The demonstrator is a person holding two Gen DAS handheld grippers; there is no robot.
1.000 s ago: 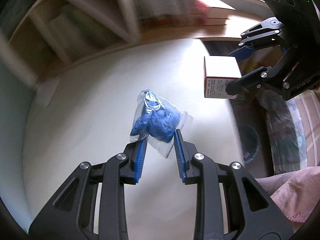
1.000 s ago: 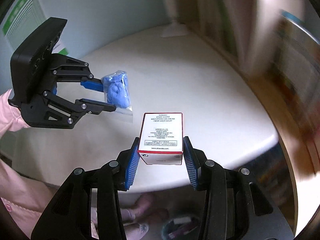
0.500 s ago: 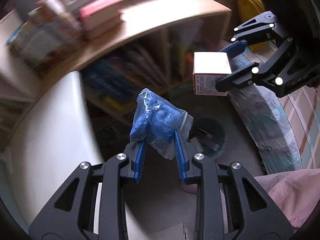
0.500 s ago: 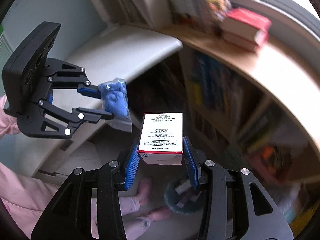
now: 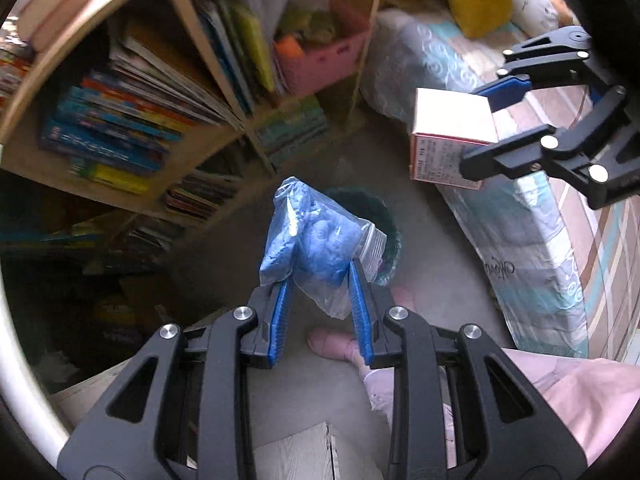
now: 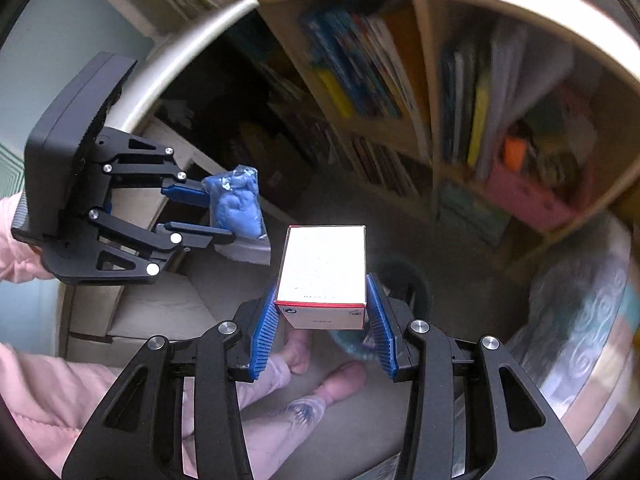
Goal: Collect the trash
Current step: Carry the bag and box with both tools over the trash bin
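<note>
The left gripper reaches up from the bottom centre of its own view, blue pads clamped close together on a load. The right gripper does likewise, pads spread wider and gripping, pink sleeve at lower left.

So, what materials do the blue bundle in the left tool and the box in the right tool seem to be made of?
Bag: thin clear plastic film, glossy and wrinkled, with a zip strip at one edge; the blue stuff inside looks soft and crumpled, perhaps gloves. Box: likely matte white cardboard, with sharp folded edges, printed text and a red rim.
</note>
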